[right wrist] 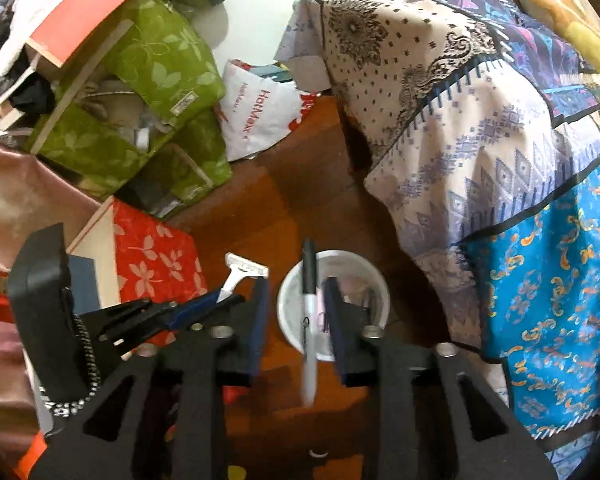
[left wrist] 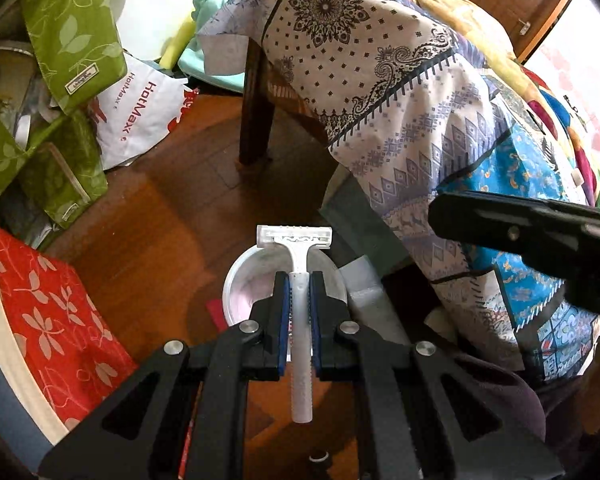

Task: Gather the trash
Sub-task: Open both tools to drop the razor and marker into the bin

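Note:
My left gripper (left wrist: pixel 299 280) is shut on the handle of a white disposable razor (left wrist: pixel 295 237), whose head pokes out past the fingertips. Below it a small white bin (left wrist: pixel 242 280) stands on the wooden floor. In the right wrist view my right gripper (right wrist: pixel 296 282) hangs over the same white bin (right wrist: pixel 374 280) with its jaws apart. A marker (right wrist: pixel 309 276) with a black cap and white body sits loose between the pads, its lower end blurred, touching neither pad. The left gripper (right wrist: pixel 220 300) with the razor (right wrist: pixel 246 271) shows just left of it.
A patterned cloth (left wrist: pixel 400 92) drapes over furniture with a dark wooden leg (left wrist: pixel 256 120) to the right. Green fabric boxes (right wrist: pixel 152 80), a red floral box (right wrist: pixel 156 256) and a white HotMax bag (right wrist: pixel 256 116) crowd the left. Bare wooden floor (left wrist: pixel 172 208) lies between.

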`<control>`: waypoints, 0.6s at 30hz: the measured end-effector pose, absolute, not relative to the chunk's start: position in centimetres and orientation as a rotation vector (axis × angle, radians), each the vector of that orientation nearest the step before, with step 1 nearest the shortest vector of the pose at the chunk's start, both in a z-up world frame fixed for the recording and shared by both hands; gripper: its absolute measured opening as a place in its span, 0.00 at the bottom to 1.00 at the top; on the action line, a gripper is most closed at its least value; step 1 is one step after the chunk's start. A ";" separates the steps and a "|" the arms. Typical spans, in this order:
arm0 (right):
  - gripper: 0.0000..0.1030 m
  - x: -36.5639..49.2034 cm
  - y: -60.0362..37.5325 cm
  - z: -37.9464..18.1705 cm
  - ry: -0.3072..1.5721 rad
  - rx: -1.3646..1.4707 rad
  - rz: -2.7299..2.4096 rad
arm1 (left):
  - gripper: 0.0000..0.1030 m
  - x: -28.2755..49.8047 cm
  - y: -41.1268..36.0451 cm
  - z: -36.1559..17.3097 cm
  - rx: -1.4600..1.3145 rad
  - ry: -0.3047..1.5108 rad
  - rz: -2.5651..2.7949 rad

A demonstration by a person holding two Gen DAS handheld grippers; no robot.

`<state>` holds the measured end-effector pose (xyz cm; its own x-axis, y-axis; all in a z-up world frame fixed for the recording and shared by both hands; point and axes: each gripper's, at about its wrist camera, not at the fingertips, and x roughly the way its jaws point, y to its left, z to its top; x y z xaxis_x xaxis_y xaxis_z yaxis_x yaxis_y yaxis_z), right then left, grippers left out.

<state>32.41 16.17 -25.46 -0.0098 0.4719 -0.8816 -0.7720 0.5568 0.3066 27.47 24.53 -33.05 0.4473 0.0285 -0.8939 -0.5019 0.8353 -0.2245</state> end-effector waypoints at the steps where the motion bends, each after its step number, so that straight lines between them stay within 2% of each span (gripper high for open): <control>1: 0.31 32.5 16.1 -25.5 1.221 -0.309 1.001 | 0.08 27.7 24.6 -33.2 -0.505 1.072 0.344; 6: 0.31 32.8 15.2 -25.5 1.200 -0.338 0.974 | 0.08 28.9 25.3 -33.6 -0.551 1.092 0.335; 10: 0.31 33.4 14.3 -25.1 1.201 -0.338 0.961 | 0.16 29.2 25.4 -33.7 -0.548 1.120 0.377; 12: 0.31 33.4 13.8 -24.8 1.197 -0.334 0.960 | 0.16 29.0 25.3 -33.5 -0.542 1.122 0.382; 18: 0.31 32.9 12.2 -22.8 1.148 -0.333 0.963 | 0.18 27.7 23.6 -30.8 -0.468 1.100 0.399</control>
